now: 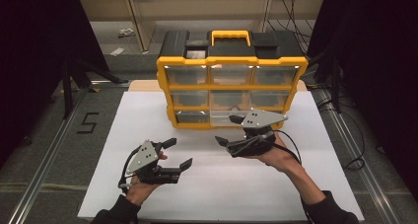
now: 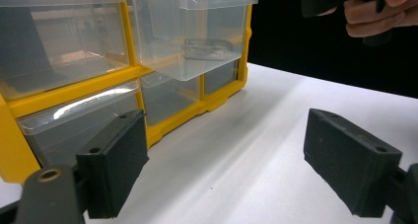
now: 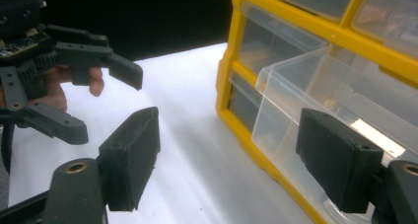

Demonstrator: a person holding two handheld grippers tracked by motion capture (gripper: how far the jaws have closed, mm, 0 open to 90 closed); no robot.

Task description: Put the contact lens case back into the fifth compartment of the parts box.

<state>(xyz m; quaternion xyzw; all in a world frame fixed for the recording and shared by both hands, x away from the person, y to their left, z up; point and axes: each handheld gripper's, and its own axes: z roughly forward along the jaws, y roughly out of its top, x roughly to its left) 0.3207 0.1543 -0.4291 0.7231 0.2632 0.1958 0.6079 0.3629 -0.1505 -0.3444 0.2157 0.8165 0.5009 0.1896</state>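
A yellow and black organizer (image 1: 231, 61) with clear drawers stands at the back of the white board. One clear drawer (image 1: 227, 117) in its bottom row is pulled out, also seen in the left gripper view (image 2: 192, 36) and the right gripper view (image 3: 296, 95). My right gripper (image 1: 227, 130) is open just in front of that drawer, with nothing between its jaws (image 3: 234, 160). One of its pads (image 3: 337, 165) hangs before the drawer's front wall; I cannot tell if it touches. My left gripper (image 1: 178, 153) is open and empty over the board, left of the right one (image 2: 234, 160).
The white board (image 1: 148, 115) lies on a grey mat with metal rails at both sides. A "5" mark (image 1: 87, 123) is on the mat at the left. Cables (image 1: 345, 135) trail at the right. The organizer's other drawers are shut.
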